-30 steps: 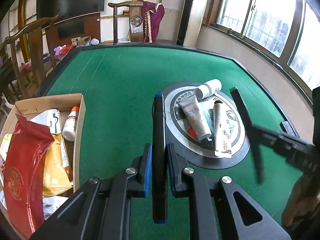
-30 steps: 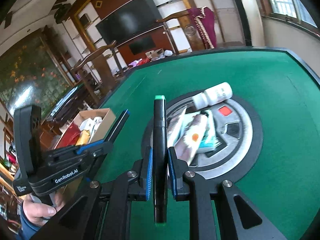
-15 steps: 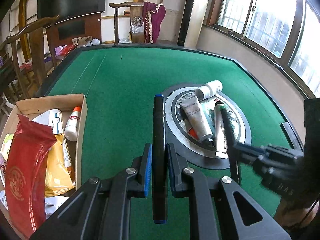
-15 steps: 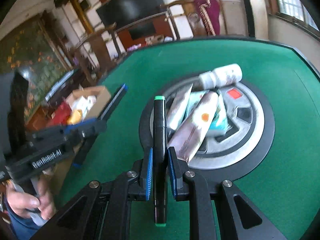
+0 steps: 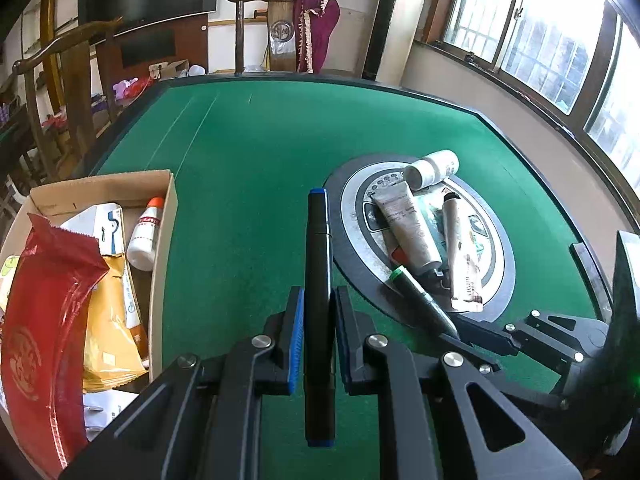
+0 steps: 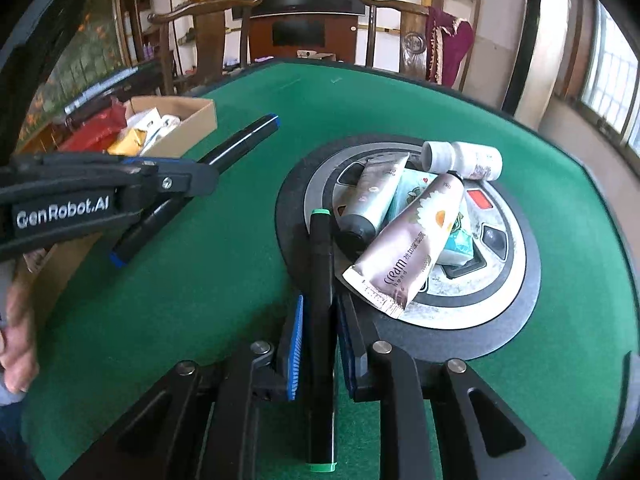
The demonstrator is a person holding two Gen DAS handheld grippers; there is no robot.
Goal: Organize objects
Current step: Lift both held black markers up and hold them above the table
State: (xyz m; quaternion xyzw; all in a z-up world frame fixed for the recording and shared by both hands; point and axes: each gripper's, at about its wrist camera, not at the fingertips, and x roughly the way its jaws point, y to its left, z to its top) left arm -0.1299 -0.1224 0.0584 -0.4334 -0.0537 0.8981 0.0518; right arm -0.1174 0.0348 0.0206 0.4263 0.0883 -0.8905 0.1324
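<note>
Green felt covers the tabletop [image 5: 248, 152] in your left wrist view, where your left gripper [image 5: 318, 334] has its jaws pinching a blue-capped marker [image 5: 318, 264] that points straight ahead above the felt. To the left, the cardboard box [image 5: 164, 232] holds a red packet [image 5: 44, 320], a yellow packet [image 5: 106, 332] and a small white bottle [image 5: 145, 234]. On the round centre panel [image 5: 352, 248] lie two tubes and a white pill bottle [image 5: 432, 168].

In your right wrist view, the right gripper [image 6: 318, 340] has its jaws clamped on a green-capped marker [image 6: 320, 276], whose tip is over the panel's dark rim, just beside a cream tube [image 6: 412, 252] and a grey tube [image 6: 370, 200]. A teal tissue pack [image 6: 456, 240] lies under the cream tube.
</note>
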